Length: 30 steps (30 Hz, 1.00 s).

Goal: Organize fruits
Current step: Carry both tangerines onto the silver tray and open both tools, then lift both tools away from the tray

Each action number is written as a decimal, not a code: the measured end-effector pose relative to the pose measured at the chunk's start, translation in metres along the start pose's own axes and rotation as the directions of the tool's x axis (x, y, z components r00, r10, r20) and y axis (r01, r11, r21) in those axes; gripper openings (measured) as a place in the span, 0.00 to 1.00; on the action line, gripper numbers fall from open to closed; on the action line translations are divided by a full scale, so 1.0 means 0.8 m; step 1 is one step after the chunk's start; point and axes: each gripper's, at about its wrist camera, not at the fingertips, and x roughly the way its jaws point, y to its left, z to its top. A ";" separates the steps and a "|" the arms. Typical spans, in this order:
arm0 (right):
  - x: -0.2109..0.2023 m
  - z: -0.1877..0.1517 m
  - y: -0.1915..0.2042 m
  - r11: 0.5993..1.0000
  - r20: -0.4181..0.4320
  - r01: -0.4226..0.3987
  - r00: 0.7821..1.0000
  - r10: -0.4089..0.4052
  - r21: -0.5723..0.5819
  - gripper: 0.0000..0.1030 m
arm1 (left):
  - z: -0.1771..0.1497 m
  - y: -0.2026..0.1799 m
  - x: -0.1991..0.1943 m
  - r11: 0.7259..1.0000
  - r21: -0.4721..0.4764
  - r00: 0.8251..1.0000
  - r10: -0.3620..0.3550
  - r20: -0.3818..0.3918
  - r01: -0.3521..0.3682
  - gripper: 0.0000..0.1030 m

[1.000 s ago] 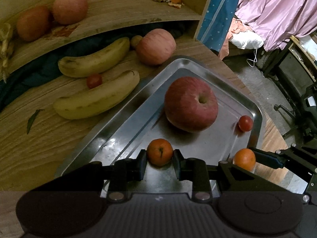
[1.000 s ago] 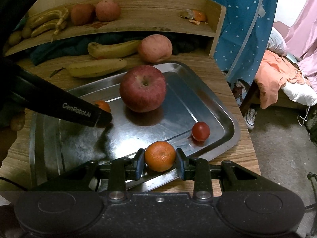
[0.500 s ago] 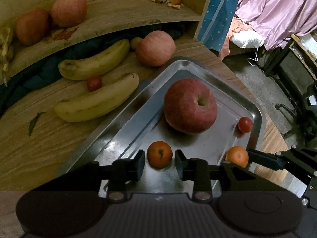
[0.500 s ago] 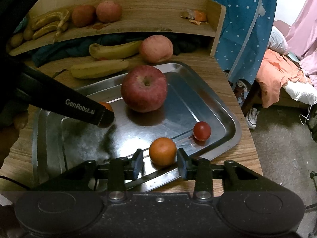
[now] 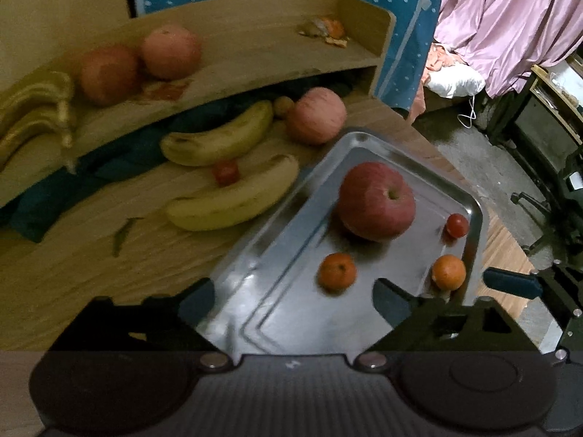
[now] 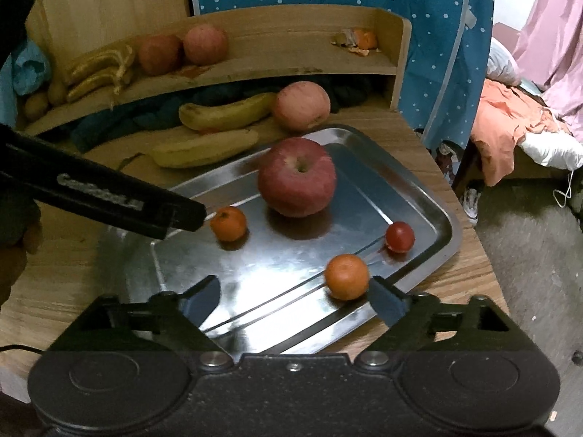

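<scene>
Both grippers are hanging wide apart over the steel tray [image 6: 430, 196], holding nothing. One tangerine [image 5: 337, 272] is sitting low centre, just ahead of the left gripper [image 5: 293, 300]. The other tangerine [image 6: 346, 276] is resting just beside the right finger of the right gripper [image 6: 293, 296], lower right.

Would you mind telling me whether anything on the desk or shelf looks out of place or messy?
Yes: scraps of orange peel lie loose at the right end of the wooden shelf, and a reddish smear marks the shelf beside the two apples there. A small green leaf also lies on the desk.
</scene>
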 end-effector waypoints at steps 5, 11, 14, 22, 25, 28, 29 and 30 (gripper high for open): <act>-0.014 -0.001 0.016 0.999 0.012 0.042 0.999 -0.042 0.029 0.99 | -0.005 0.022 -0.017 1.000 0.019 1.000 0.023 0.014 -0.023 0.99; -0.035 -0.004 0.040 0.989 0.012 0.119 0.993 -0.120 0.086 0.99 | -0.014 0.053 -0.037 0.998 0.060 0.999 0.033 0.017 -0.034 1.00; -0.047 -0.004 0.058 0.982 0.014 0.157 0.987 -0.160 0.107 0.99 | -0.018 0.073 -0.046 0.997 0.071 0.999 0.038 0.021 -0.039 1.00; -0.060 -0.010 0.103 0.955 -0.029 0.248 0.969 -0.247 0.163 0.99 | -0.033 0.133 -0.067 0.995 0.090 0.999 0.030 0.027 -0.032 1.00; -0.063 -0.016 0.124 0.946 -0.042 0.268 0.963 -0.265 0.181 0.99 | -0.041 0.151 -0.072 0.994 0.109 0.999 0.025 0.026 -0.028 1.00; -0.064 -0.024 0.147 0.939 -0.063 0.281 0.960 -0.273 0.198 0.99 | -0.050 0.167 -0.074 0.992 0.125 1.000 0.015 0.013 -0.016 1.00; -0.064 -0.027 0.155 0.937 -0.069 0.284 0.959 -0.276 0.204 0.99 | -0.053 0.173 -0.075 0.991 0.132 1.000 0.013 0.008 -0.014 1.00; -0.064 -0.029 0.163 0.935 -0.073 0.285 0.958 -0.276 0.209 0.99 | -0.056 0.178 -0.075 0.990 0.139 1.000 0.013 0.005 -0.013 1.00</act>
